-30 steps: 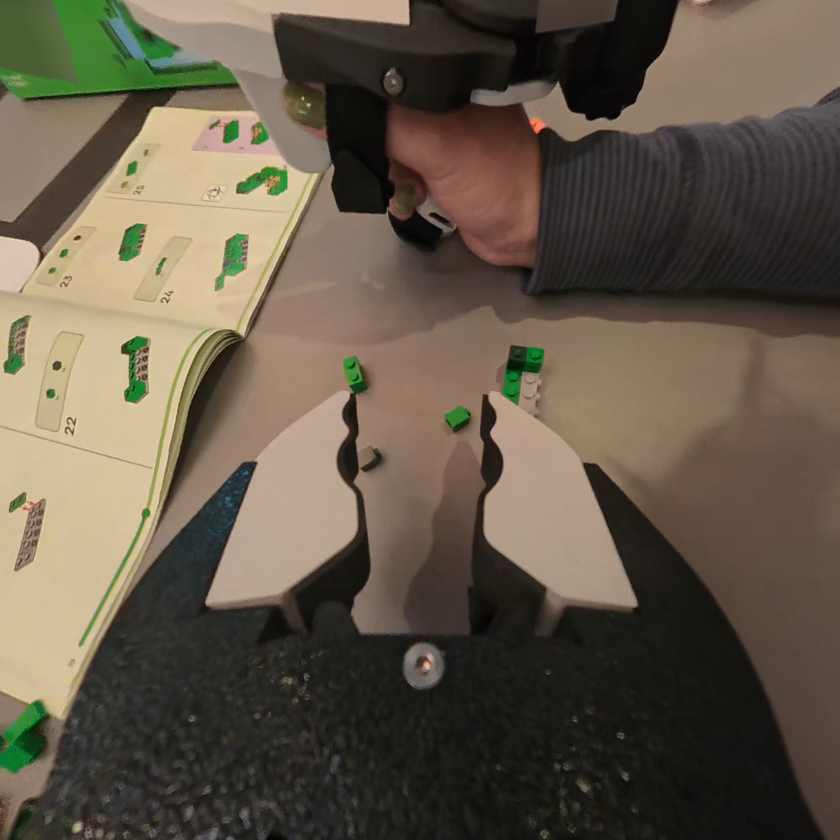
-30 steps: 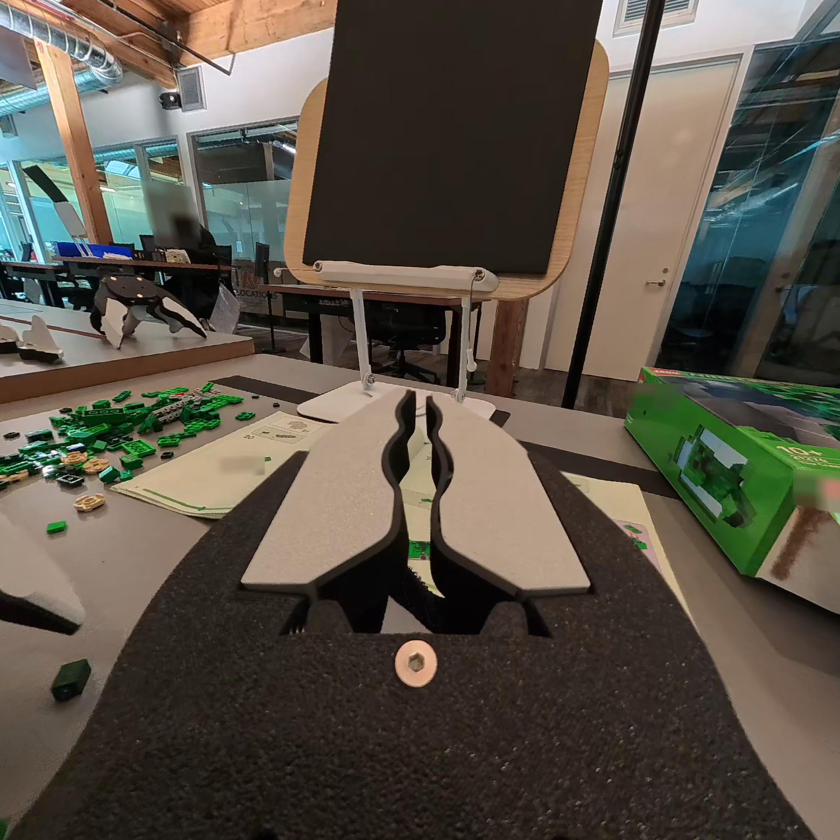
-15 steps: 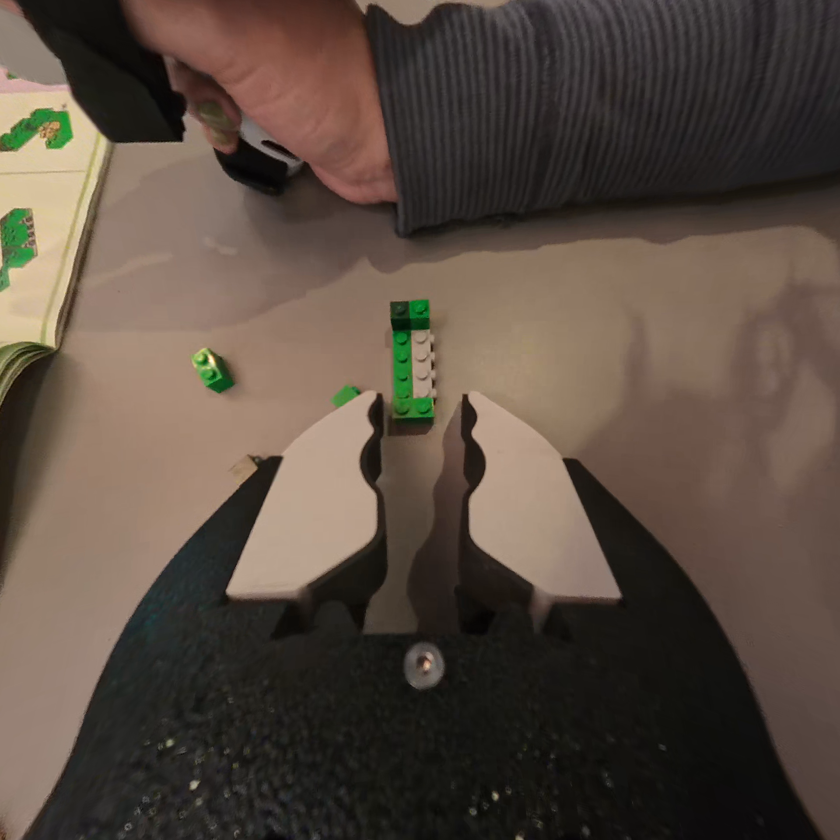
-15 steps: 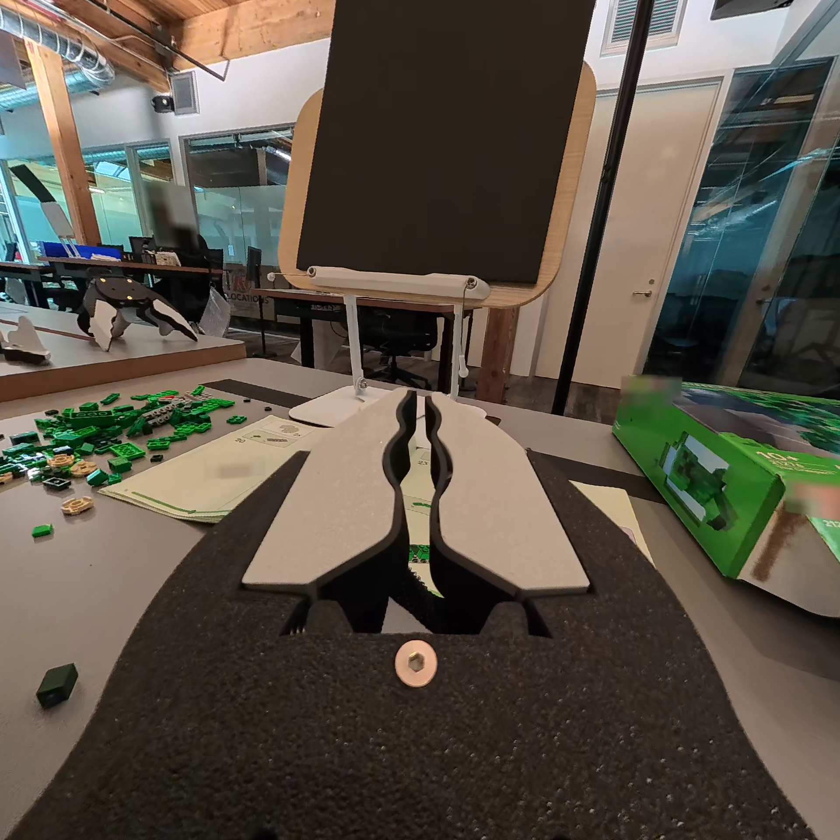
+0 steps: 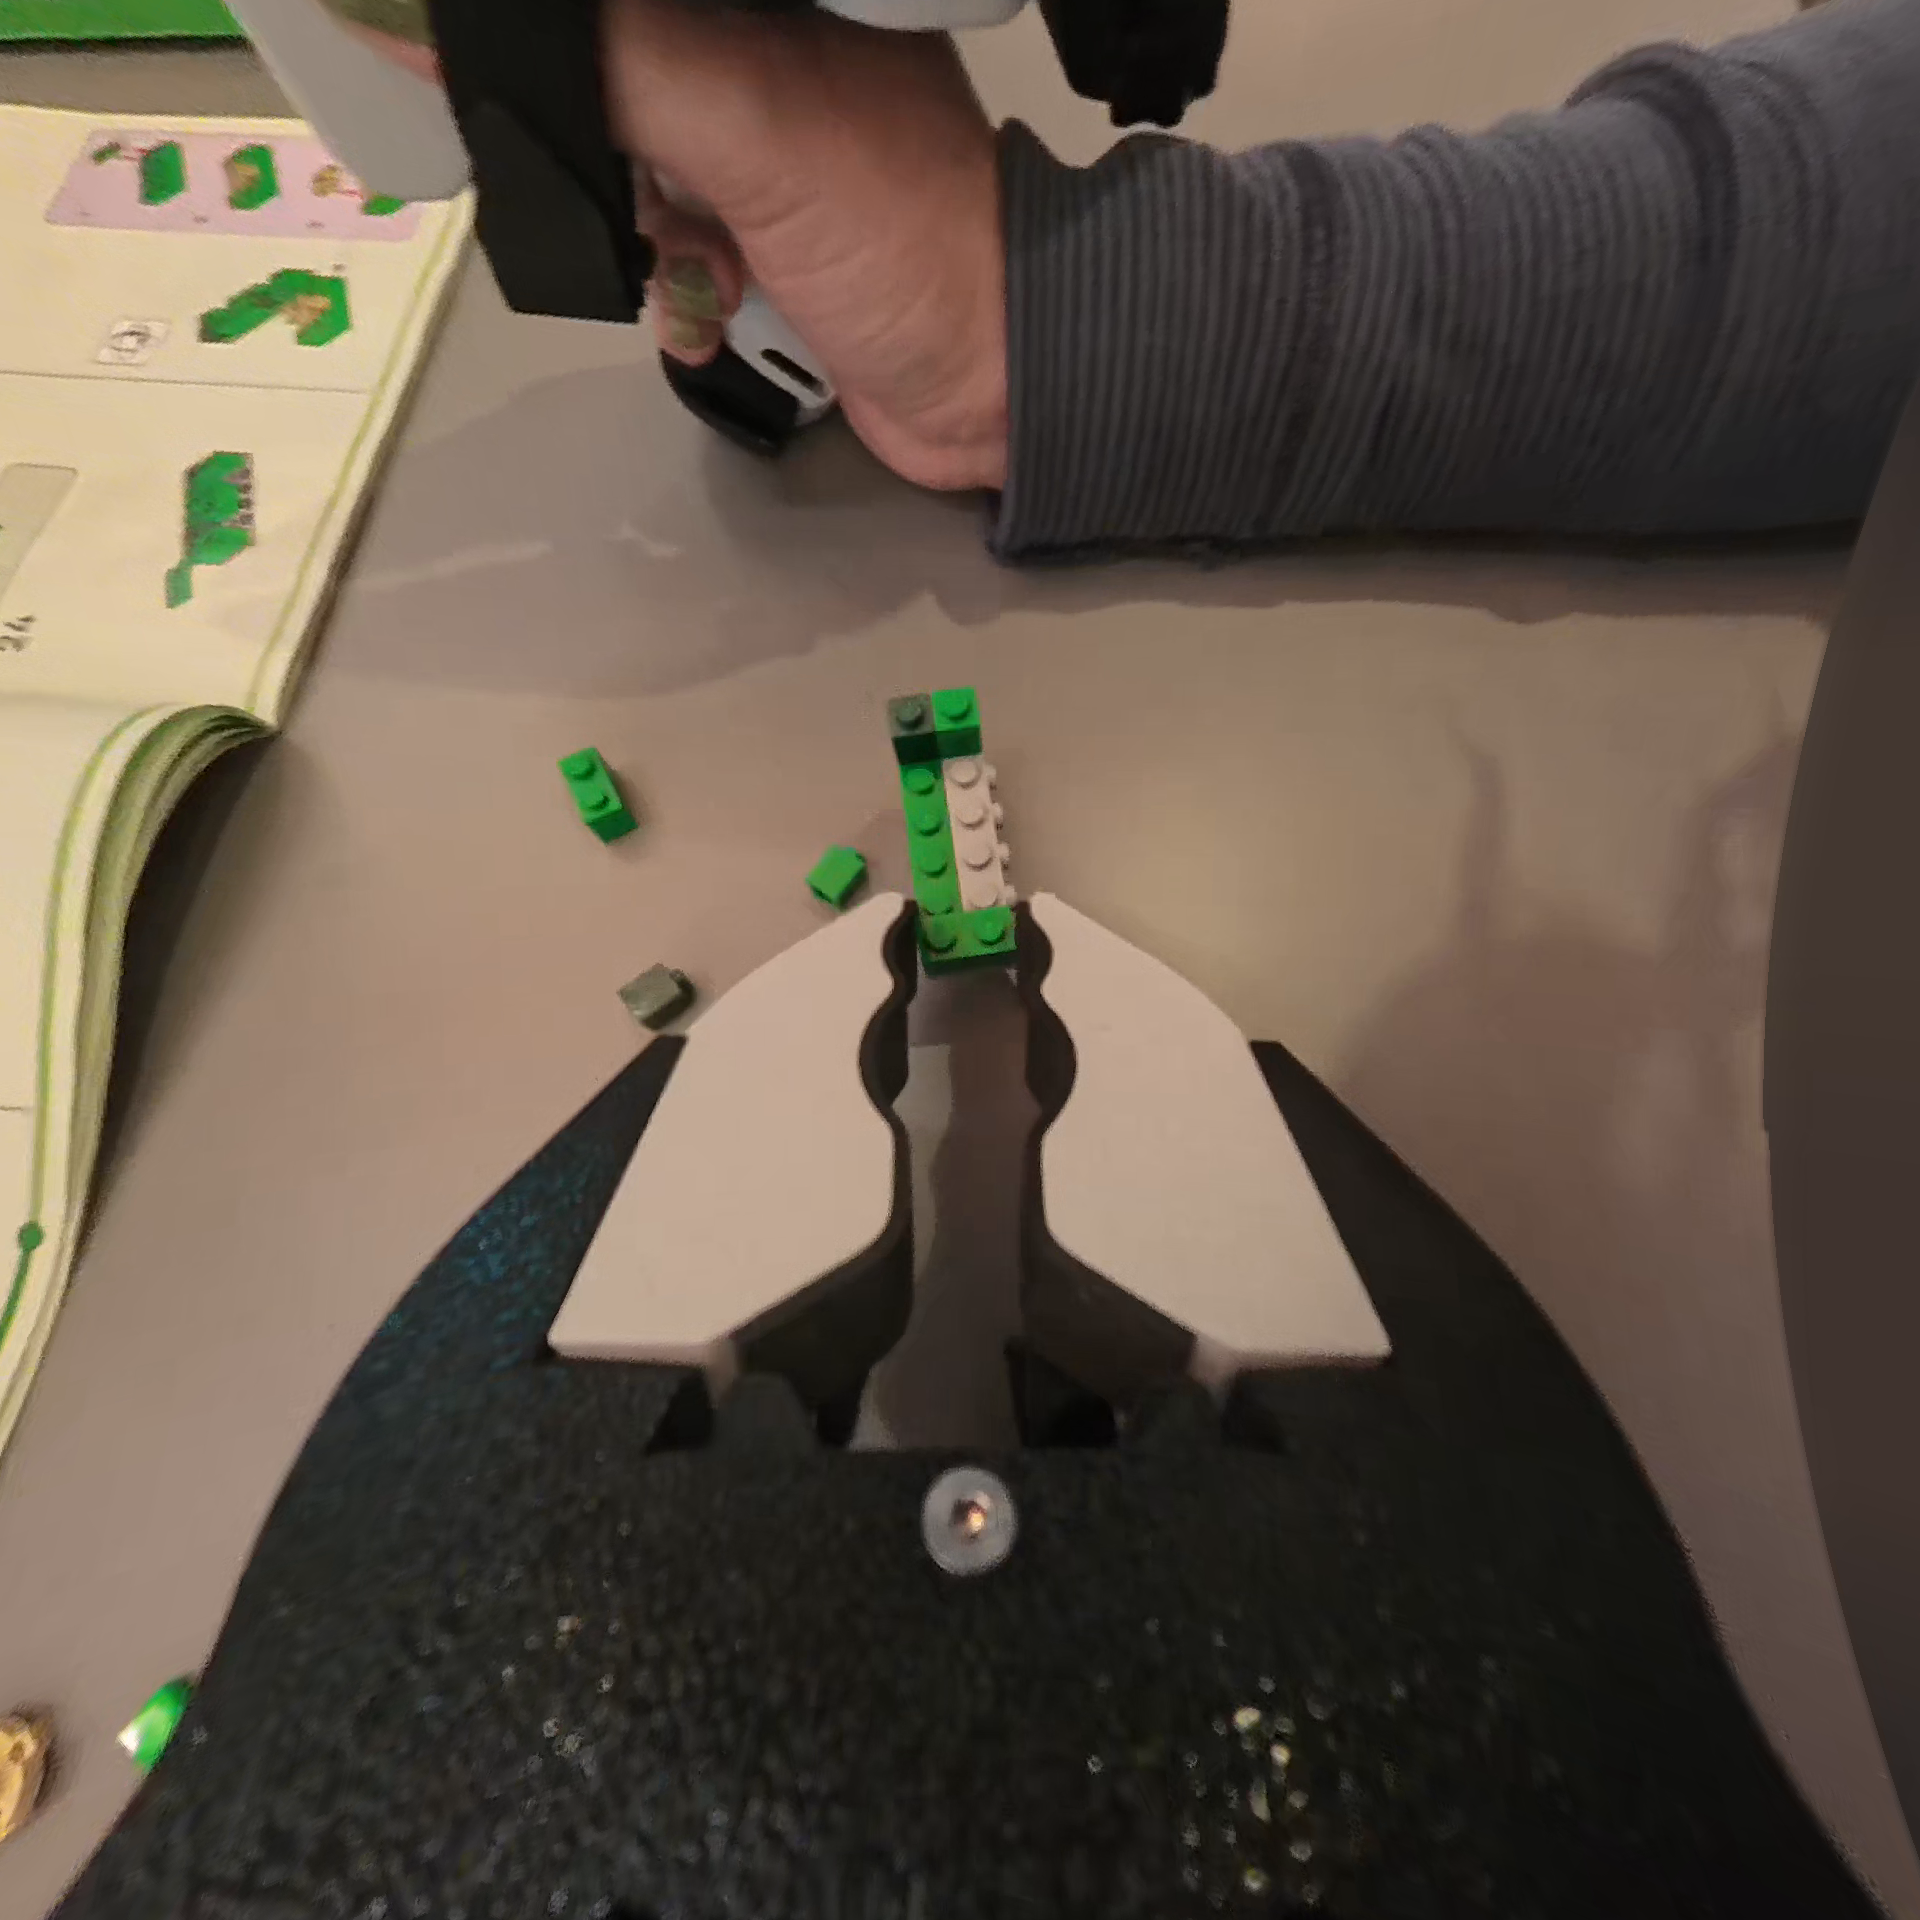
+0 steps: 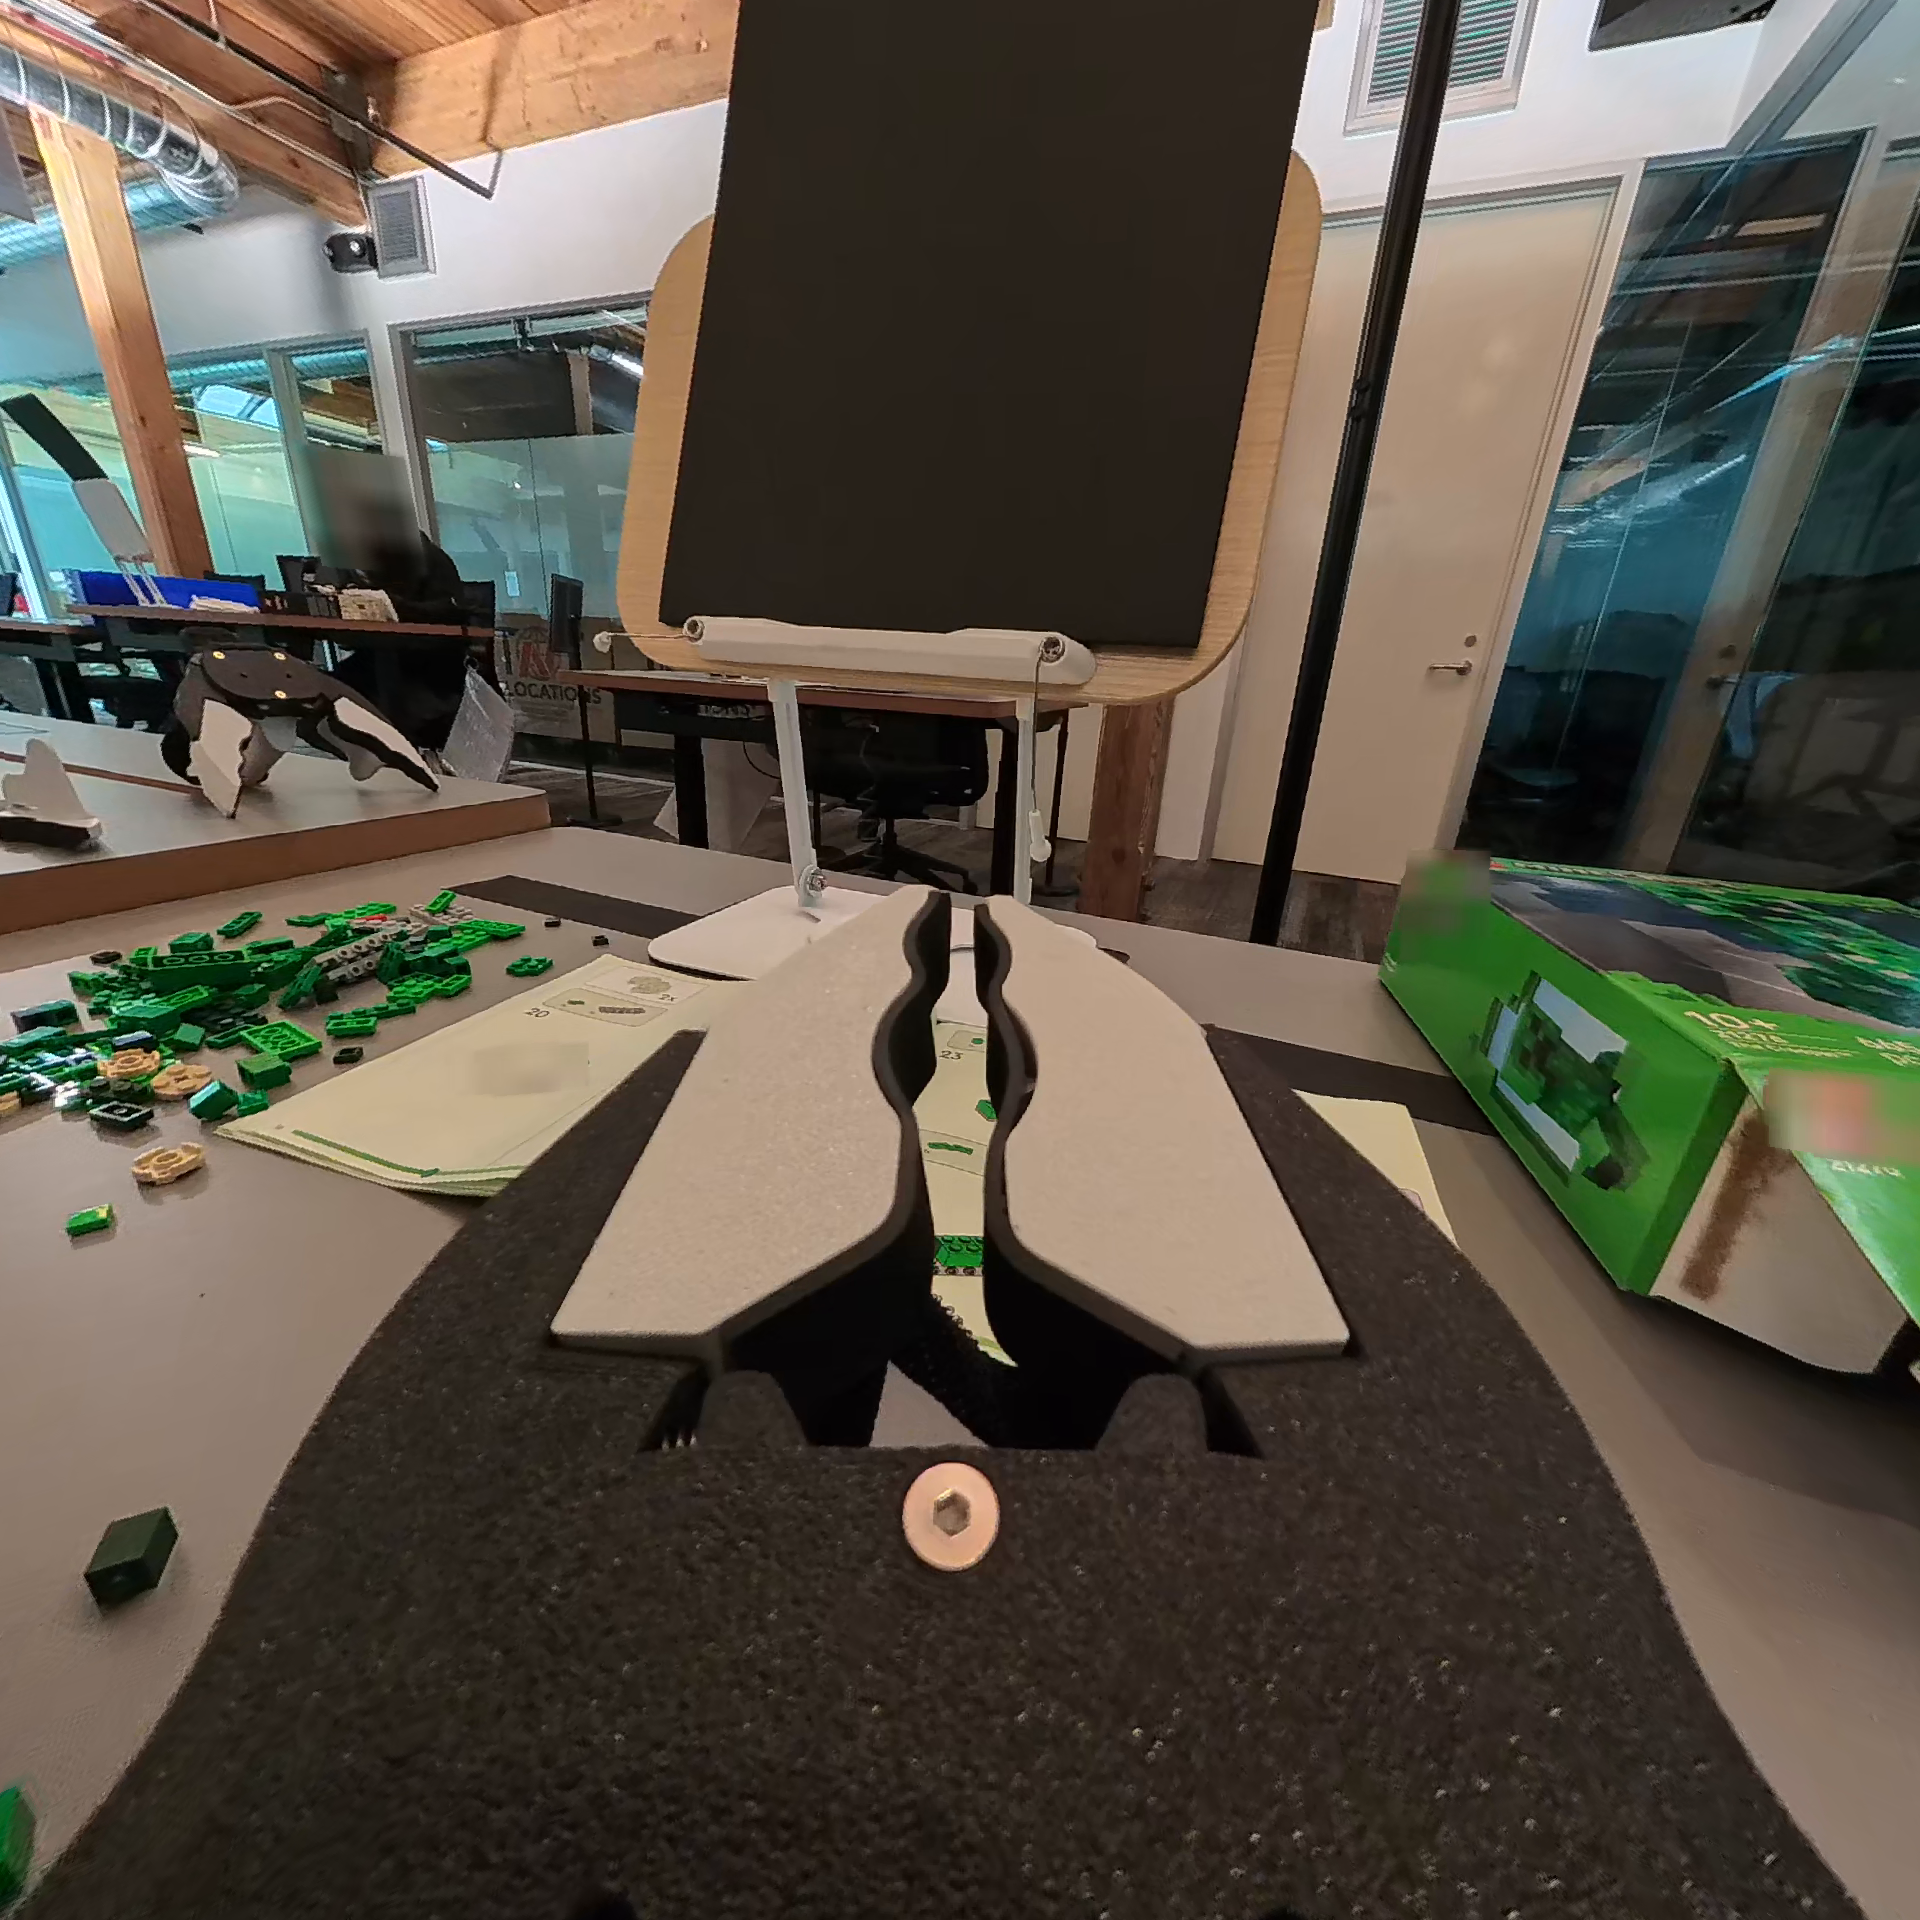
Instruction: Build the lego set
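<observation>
1. Our left gripper (image 5: 964, 920) sits low over the grey table (image 5: 1351, 831), its two fingers closed in on the near end of a small green-and-grey lego assembly (image 5: 954, 831). The tips look to be touching the sides of its green end, though we cannot be sure the grasp is firm.
2. The assembly lies flat, running straight away from the tips, with a dark green stud and a bright green one at its far end.
3. Left of it lie three loose pieces: a two-stud green brick (image 5: 597, 795), a small green brick (image 5: 836, 875) just beside the left finger, and a dull olive piece (image 5: 655, 994).
4. Our right gripper (image 6: 964, 914) is held off the table, fingers nearly together with a thin gap, gripping nothing.
5. The instruction booklet (image 6: 457, 1091) lies open ahead of it, the loose brick pile (image 6: 229, 997) to its left, and the green box (image 6: 1662, 1070) to its right.
</observation>
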A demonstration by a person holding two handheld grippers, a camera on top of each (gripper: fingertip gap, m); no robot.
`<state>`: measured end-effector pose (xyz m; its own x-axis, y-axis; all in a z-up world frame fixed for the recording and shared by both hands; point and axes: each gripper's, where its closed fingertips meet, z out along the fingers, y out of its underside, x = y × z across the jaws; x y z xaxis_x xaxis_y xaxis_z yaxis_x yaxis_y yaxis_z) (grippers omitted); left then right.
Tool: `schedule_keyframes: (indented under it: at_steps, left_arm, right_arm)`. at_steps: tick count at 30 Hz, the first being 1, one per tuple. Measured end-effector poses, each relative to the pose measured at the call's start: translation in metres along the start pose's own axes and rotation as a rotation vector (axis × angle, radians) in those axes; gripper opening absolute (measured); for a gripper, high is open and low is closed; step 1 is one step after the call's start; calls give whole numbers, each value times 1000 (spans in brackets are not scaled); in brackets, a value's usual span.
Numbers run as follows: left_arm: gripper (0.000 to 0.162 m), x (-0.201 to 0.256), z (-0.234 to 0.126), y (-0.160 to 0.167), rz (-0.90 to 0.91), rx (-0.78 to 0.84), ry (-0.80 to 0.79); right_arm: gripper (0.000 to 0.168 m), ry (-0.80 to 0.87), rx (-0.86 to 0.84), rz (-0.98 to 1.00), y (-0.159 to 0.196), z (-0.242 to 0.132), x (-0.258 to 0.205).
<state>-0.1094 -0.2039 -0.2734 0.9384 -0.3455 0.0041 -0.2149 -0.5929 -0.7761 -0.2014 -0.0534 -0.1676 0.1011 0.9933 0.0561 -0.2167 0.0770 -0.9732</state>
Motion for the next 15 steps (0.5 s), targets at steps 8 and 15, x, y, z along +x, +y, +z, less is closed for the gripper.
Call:
schedule_keyframes:
  at_steps: [8,15]
  left_arm:
    - [17,-5,-20,21,104,-95,-21]
    - [17,-30,-40,35,7,-88,-90]
  right_arm:
    - [3,-16,-10,-23,1,2,-4]
    - [3,-35,-19,-47,2,4,-10]
